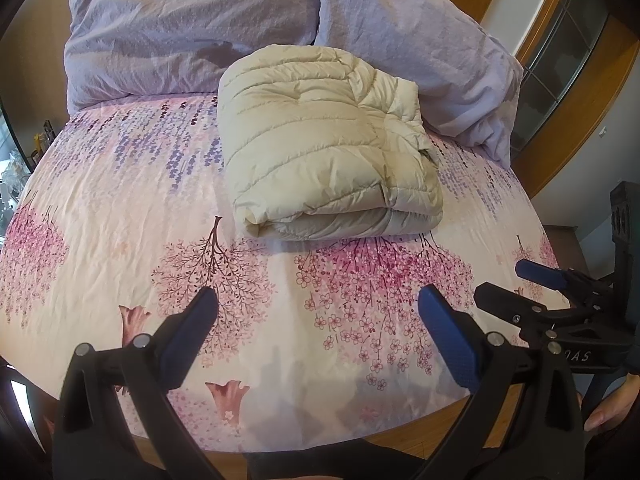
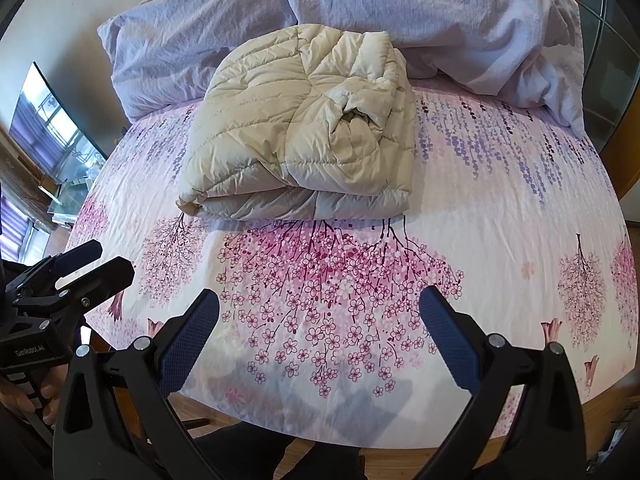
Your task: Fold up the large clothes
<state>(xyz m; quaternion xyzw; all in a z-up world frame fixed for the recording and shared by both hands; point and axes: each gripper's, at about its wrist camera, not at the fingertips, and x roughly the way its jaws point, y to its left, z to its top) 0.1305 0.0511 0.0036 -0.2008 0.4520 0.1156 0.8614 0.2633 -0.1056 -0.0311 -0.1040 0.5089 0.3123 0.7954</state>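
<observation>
Cream puffer jacket (image 1: 328,148) folded on floral bed (image 1: 120,216), both tools open.

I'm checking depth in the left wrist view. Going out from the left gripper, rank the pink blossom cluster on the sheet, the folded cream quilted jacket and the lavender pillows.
1. Pink blossom cluster, just ahead, right of centre.
2. Folded cream quilted jacket, mid-bed.
3. Lavender pillows, at the bed's far end.
</observation>
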